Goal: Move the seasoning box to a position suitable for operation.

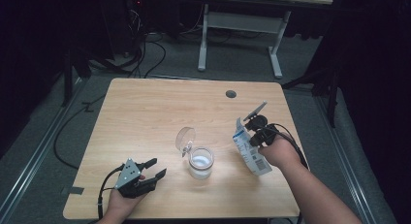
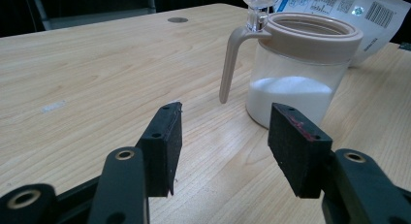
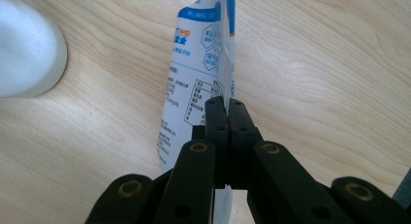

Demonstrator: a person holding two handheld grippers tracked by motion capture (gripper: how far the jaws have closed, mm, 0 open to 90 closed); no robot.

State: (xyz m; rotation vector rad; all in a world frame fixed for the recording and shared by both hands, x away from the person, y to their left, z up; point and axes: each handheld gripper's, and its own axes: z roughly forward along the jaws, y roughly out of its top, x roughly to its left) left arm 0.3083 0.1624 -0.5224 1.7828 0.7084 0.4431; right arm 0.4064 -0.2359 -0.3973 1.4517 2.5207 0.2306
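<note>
Now, left to right across the bench (image 1: 145, 107):

Left claw (image 1: 156, 168): resting low at the near left, jaws standing apart with nothing between them; in the left gripper view the two black pads (image 2: 165, 141) are framing bare wood.

Jar (image 1: 200, 162): sitting just right of the left claw, near the middle of the bench, glass with a tan rim and white powder filling its lower part. Its clear lid (image 1: 185, 138) is standing tipped up on the far-left side, so the mouth is lying open to the right.

Jar seen from the left claw: standing ahead and to the right of the pads, its handle (image 2: 229, 64) hanging on the side facing the claw, apart from both pads.

Pouch (image 1: 251, 150): hanging just right of the jar, a white and blue packet, its long axis running slantwise with the top end tilting toward the jar and the barcode end nearer the person.

Right claw (image 1: 256, 128): pinching the pouch by its thin edge, jaws pressed flat together on the film in the right gripper view (image 3: 228, 122).

Nearer hand: the right one is already holding the pouch; the jar mouth is lying to its left and lower.

Relation that matters: I judge the pouch's top end needs to be coming over the open mouth, leftward.
</note>
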